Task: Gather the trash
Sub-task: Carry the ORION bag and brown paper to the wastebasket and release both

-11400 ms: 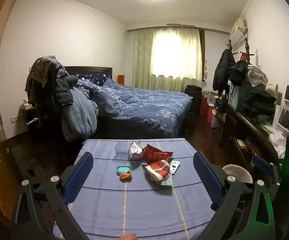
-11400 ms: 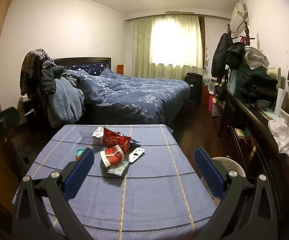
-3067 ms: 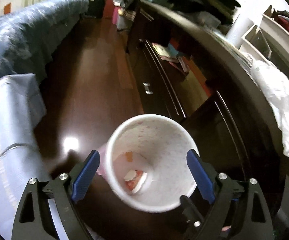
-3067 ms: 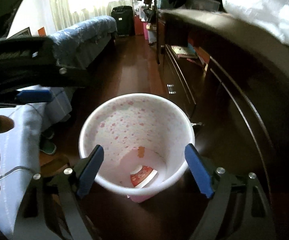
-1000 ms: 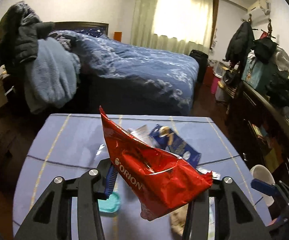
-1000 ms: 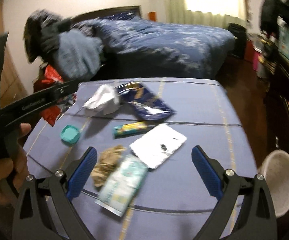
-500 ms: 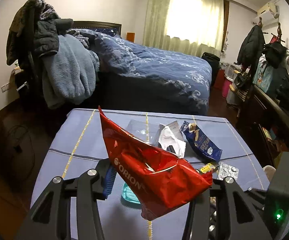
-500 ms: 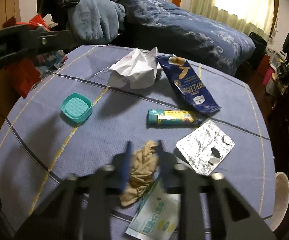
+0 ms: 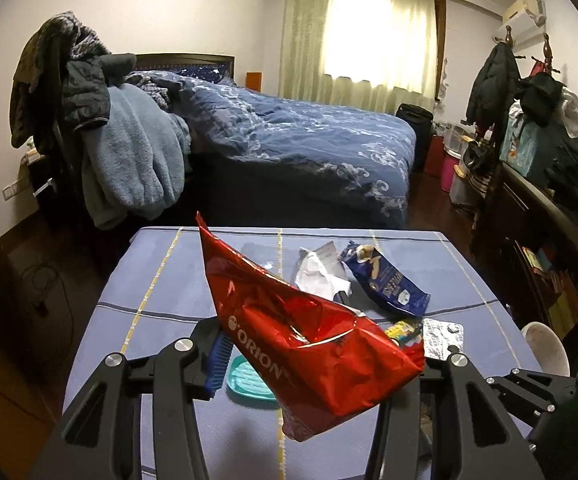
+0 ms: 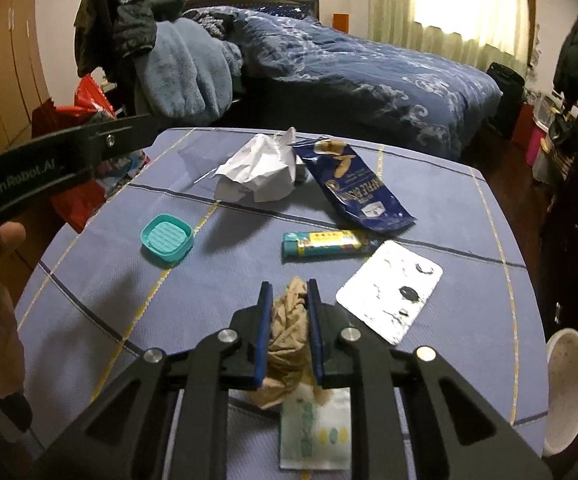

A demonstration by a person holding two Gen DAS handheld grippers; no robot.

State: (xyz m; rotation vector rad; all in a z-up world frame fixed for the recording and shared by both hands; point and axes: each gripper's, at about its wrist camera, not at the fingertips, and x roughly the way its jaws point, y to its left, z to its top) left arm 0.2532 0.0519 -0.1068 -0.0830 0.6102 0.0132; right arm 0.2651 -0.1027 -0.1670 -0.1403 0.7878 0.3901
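My left gripper [image 9: 313, 364] is shut on a red Orion snack bag [image 9: 297, 332] and holds it above the blue table [image 9: 161, 280]. My right gripper [image 10: 289, 300] is shut on a crumpled brown paper wad [image 10: 287, 332] at the table's near side. On the table lie a white crumpled paper [image 10: 257, 170], a dark blue snack bag [image 10: 353, 188], a teal and yellow tube [image 10: 325, 243], a silver blister sheet [image 10: 389, 290], a teal lid [image 10: 166, 239] and a pale green packet [image 10: 315, 436]. The left gripper's arm [image 10: 57, 160] crosses the right wrist view at left.
A white trash bin [image 10: 569, 384] stands on the floor right of the table; it also shows in the left wrist view [image 9: 545, 348]. A bed [image 9: 289, 148] lies beyond the table. A chair piled with clothes [image 9: 101, 128] stands at left. A dark dresser [image 9: 561, 240] runs along the right.
My right gripper has closed on the brown paper wad. My left gripper still holds the red bag and has shifted slightly back from the table.
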